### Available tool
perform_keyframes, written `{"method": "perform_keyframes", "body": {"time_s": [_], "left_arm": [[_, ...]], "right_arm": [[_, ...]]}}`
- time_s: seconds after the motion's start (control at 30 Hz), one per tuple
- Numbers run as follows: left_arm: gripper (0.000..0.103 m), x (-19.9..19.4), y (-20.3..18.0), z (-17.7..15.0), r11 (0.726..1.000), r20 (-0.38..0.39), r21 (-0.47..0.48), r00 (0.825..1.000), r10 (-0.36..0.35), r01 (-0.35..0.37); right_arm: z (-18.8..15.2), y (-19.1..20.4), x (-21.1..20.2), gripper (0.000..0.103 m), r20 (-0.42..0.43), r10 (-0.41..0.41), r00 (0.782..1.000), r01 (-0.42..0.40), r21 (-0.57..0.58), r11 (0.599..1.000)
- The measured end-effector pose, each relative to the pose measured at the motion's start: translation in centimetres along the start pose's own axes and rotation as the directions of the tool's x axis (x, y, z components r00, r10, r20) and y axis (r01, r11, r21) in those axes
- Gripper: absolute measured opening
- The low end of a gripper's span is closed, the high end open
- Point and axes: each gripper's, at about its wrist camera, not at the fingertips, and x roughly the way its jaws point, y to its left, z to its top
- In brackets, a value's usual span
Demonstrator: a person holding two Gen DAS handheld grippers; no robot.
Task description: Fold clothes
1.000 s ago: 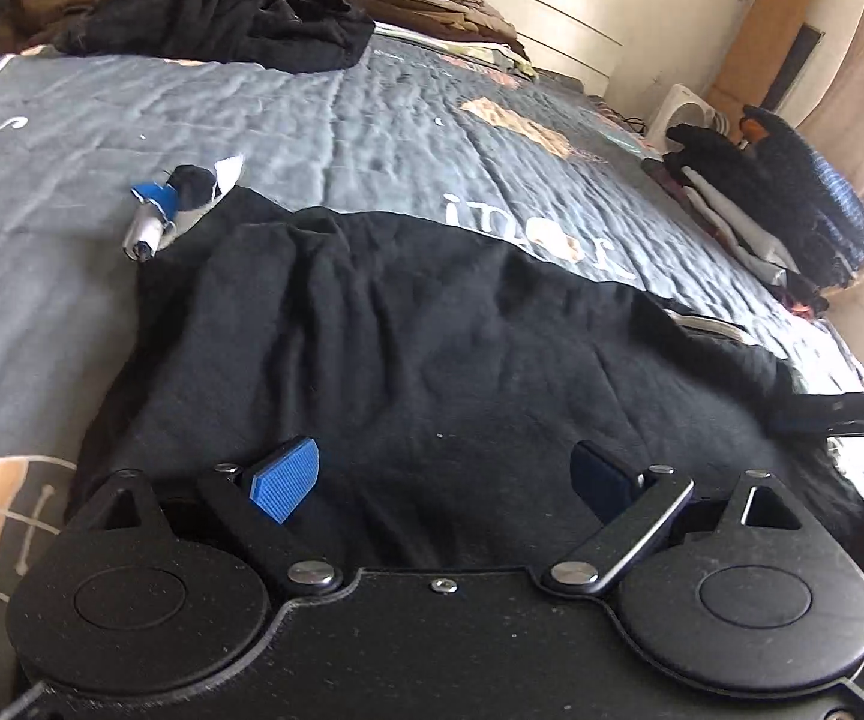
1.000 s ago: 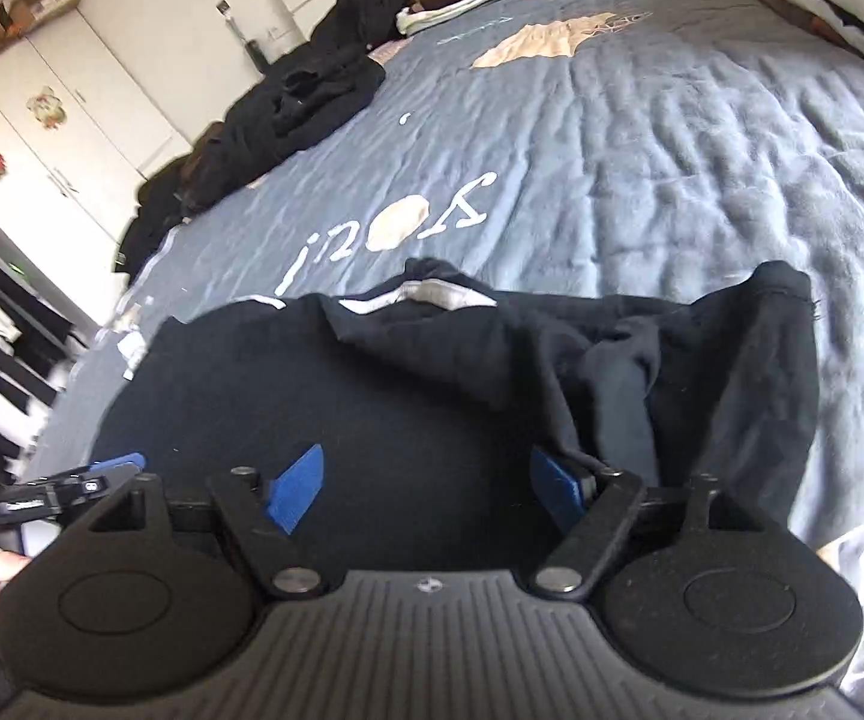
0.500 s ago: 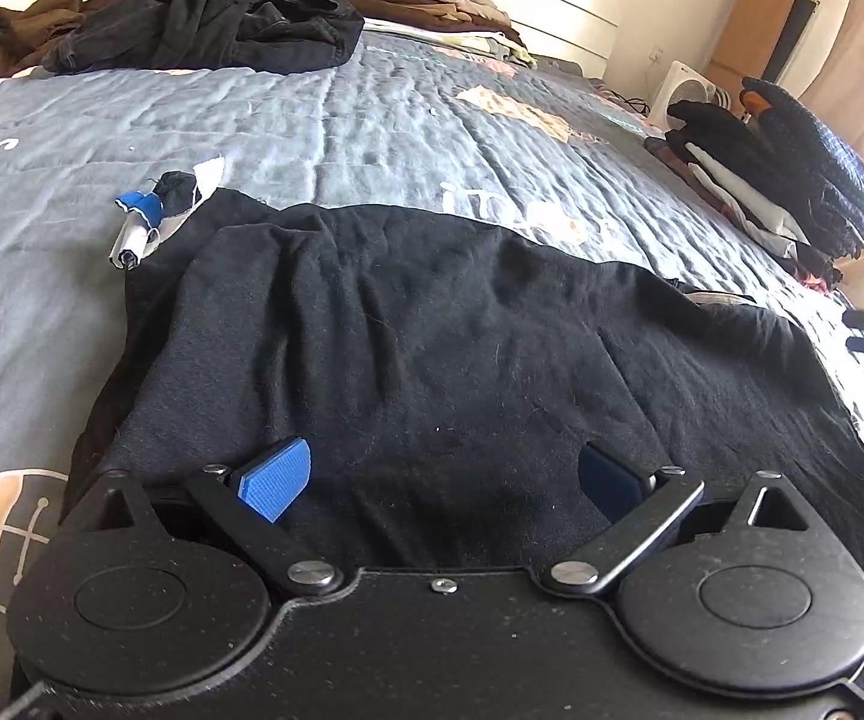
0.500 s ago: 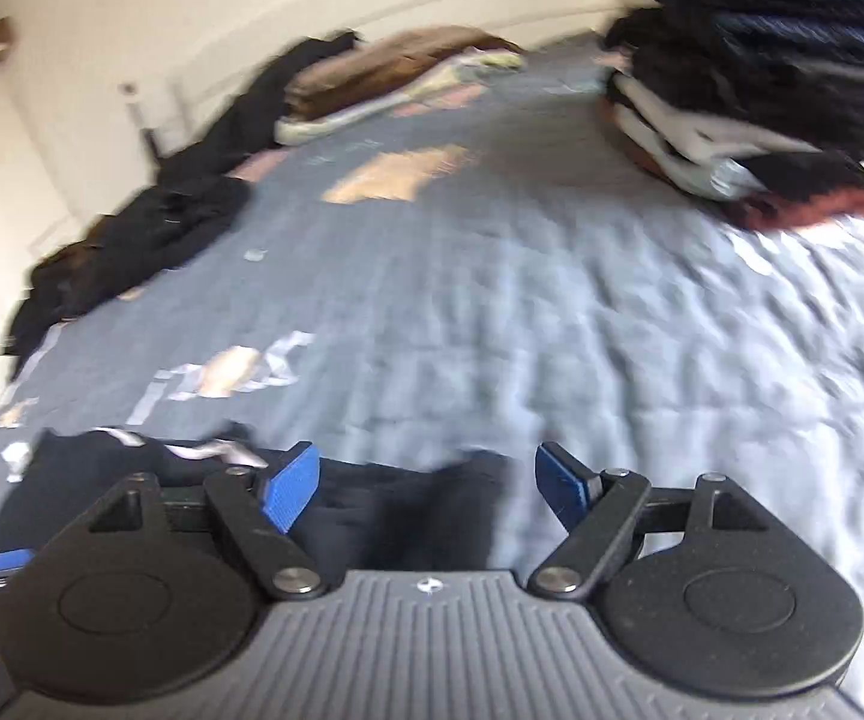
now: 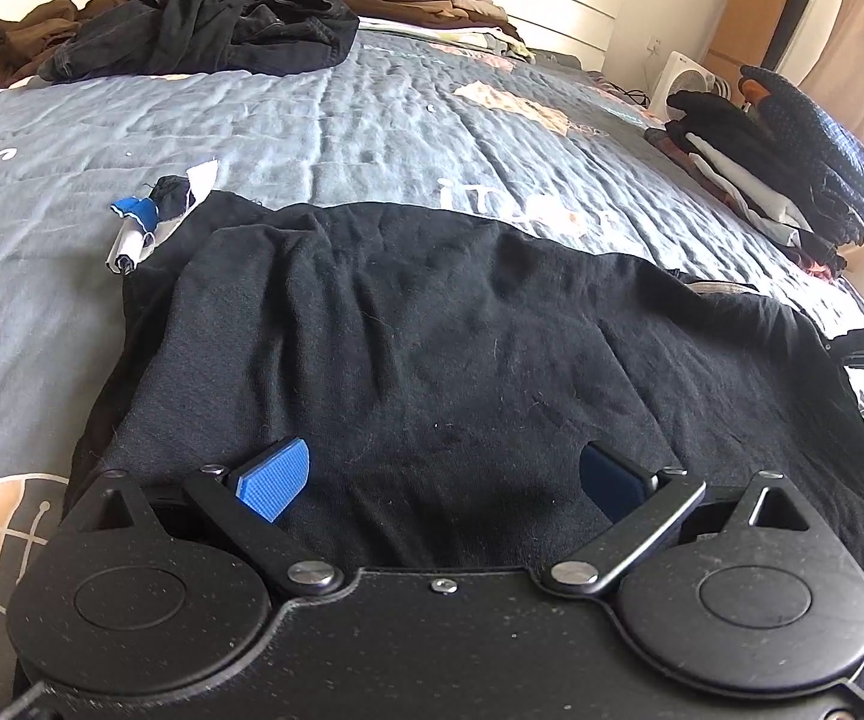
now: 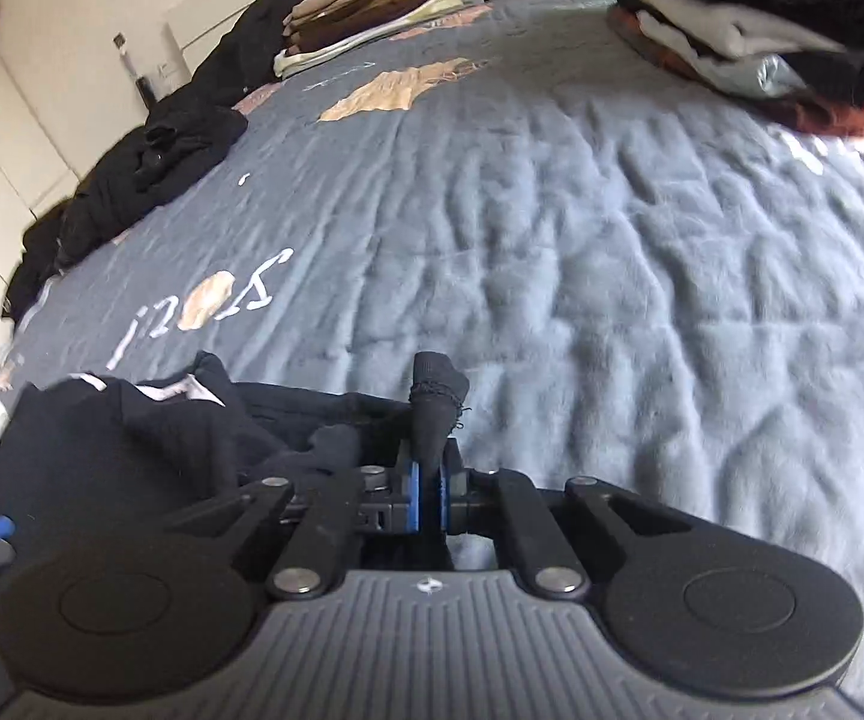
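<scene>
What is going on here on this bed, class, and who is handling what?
A person with a gripper in each hand is folding a black cotton garment spread on the grey quilted bedspread. The right gripper has just closed its jaws and now pinches a bunched corner of the garment between its blue pads. The left gripper hovers wide open over the near edge, gripping nothing. Folded stacks of clothes and an unfolded dark heap lie further back on the bed.
</scene>
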Motion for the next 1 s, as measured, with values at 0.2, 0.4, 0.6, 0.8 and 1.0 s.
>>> {"method": "perform_keyframes", "body": {"time_s": [0.2, 0.4, 0.6, 0.8, 1.0], "left_arm": [[0.097, -0.8, -0.4, 0.4, 0.999, 0.019, -0.024, 0.999, -0.044, 0.045], [0.097, -1.4, -1.2, 0.5, 0.997, 0.045, -0.004, 0.996, -0.076, 0.077], [0.097, -1.7, -1.0, 0.5, 0.998, 0.050, -0.020, 0.997, -0.061, 0.062], [0.097, -2.1, -0.8, 0.7, 0.998, 0.059, -0.030, 0.997, -0.050, 0.052], [0.097, -2.0, -1.9, 0.5, 0.999, 0.057, 0.039, 0.998, -0.024, 0.021]], "right_arm": [[1.4, -1.2, -2.0, 0.003, 0.136, 0.004, 0.991, -0.012, 0.059, 0.998], [2.7, -1.6, -1.6, 0.002, 0.187, -0.069, 0.980, 0.065, 0.029, 0.997], [2.3, -1.6, 0.5, 0.006, 0.123, -0.112, 0.986, 0.115, -0.015, 0.993], [3.2, -2.0, -3.7, 0.022, 0.116, -0.138, 0.984, 0.137, 0.019, 0.990], [1.7, 4.7, -7.1, 0.059, 0.114, 0.131, 0.985, -0.124, -0.067, 0.990]]}}
